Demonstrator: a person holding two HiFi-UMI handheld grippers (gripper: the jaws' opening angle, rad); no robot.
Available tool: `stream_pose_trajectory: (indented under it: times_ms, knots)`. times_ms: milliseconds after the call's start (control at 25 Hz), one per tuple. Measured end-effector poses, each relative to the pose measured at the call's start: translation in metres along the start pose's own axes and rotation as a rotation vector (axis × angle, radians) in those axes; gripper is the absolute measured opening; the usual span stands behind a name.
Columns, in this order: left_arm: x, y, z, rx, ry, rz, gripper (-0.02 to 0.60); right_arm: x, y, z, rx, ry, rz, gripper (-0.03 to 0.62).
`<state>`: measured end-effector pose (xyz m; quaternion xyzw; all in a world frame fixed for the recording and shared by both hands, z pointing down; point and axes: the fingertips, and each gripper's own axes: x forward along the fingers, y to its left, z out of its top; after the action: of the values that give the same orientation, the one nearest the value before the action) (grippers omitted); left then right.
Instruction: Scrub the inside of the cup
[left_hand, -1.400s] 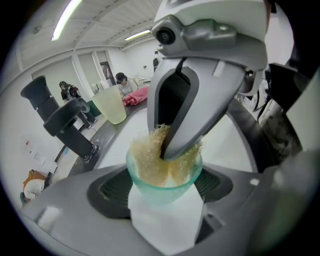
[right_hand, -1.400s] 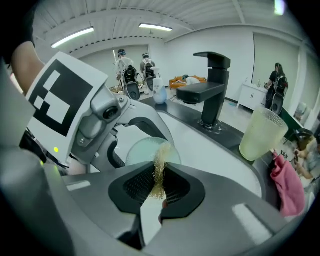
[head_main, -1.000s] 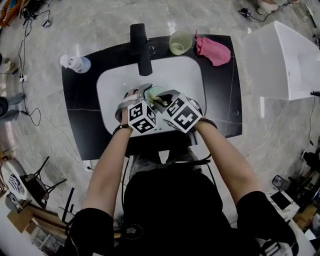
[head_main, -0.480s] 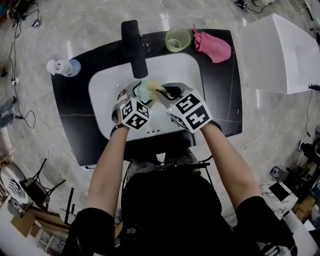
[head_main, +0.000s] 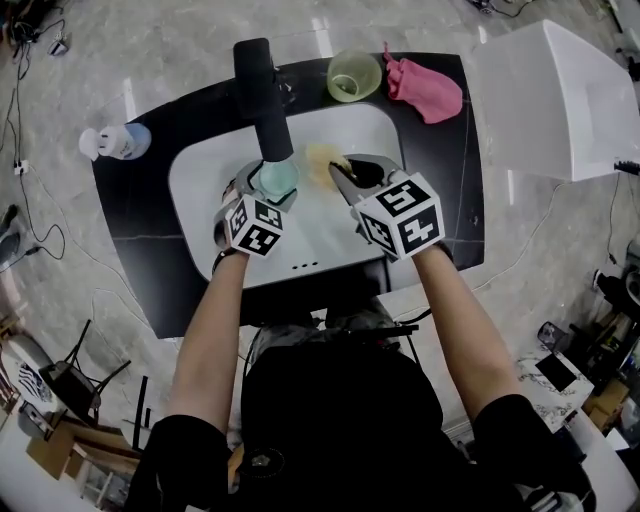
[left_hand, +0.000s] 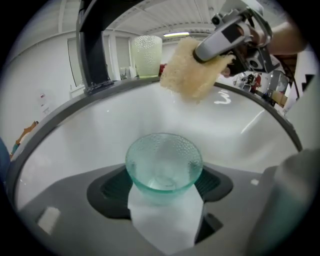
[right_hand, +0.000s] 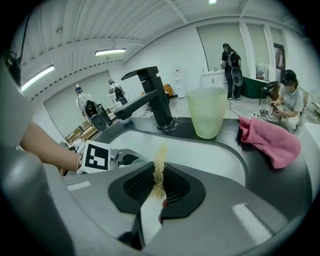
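Observation:
A teal dimpled glass cup (head_main: 273, 178) hangs over the white sink (head_main: 205, 190), just under the black faucet's spout. My left gripper (head_main: 262, 197) is shut on it. In the left gripper view the cup (left_hand: 163, 162) sits between the jaws with its mouth facing the camera, and nothing is inside it. My right gripper (head_main: 345, 178) is shut on a yellow sponge (head_main: 322, 160), held to the right of the cup and apart from it. The right gripper view shows the sponge (right_hand: 159, 172) edge-on between the pads. From the left gripper view the sponge (left_hand: 192, 70) hangs above the basin.
A black faucet (head_main: 262, 95) stands at the back of the sink on a black counter (head_main: 130, 210). A pale green cup (head_main: 354, 75) and a pink cloth (head_main: 425, 90) lie behind the basin. A soap bottle (head_main: 115, 142) stands at the left corner. A white box (head_main: 560, 100) is to the right.
The two grippers have drawn apart. The sponge has come away from the cup and gone right, while the cup has moved left and back, under the faucet's spout.

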<state>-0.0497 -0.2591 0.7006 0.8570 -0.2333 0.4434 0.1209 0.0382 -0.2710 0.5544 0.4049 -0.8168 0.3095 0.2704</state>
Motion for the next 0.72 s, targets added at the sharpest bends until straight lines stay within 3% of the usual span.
stream_pose_trajectory:
  times_ms: [440, 720]
  knots:
    - [0.002, 0.000, 0.001, -0.051, -0.018, -0.032, 0.376, -0.007, -0.003, -0.008, 0.012, 0.014, -0.006, 0.041]
    - [-0.021, 0.003, 0.004, -0.046, -0.006, 0.007, 0.393, -0.016, -0.002, -0.014, 0.000, 0.009, 0.014, 0.041]
